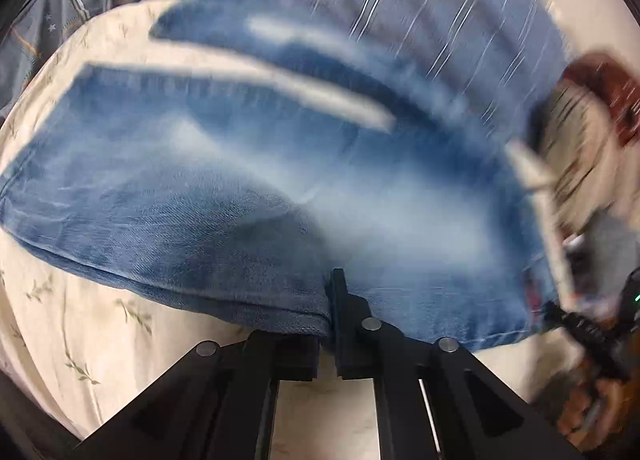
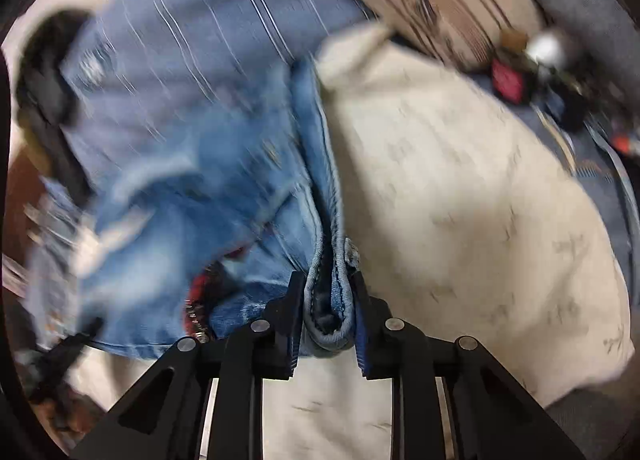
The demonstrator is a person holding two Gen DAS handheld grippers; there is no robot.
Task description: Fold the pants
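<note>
Light blue denim pants [image 1: 224,180] lie spread on a cream sheet, both legs running away to the upper left. My left gripper [image 1: 328,300] is shut on the near edge of the pants, and the cloth drapes over its left finger. In the right wrist view my right gripper [image 2: 326,300] is shut on a thick bunched fold of the pants' waistband [image 2: 328,292], with the rest of the pants [image 2: 192,188] hanging to the left. The right gripper and hand also show blurred in the left wrist view [image 1: 592,332].
A cream floral sheet [image 1: 80,324] covers the bed, also in the right wrist view [image 2: 460,188]. A blue striped cover [image 1: 420,12] lies beyond the pants. Small red and dark items [image 2: 516,76] sit at the far right. Both views are motion-blurred.
</note>
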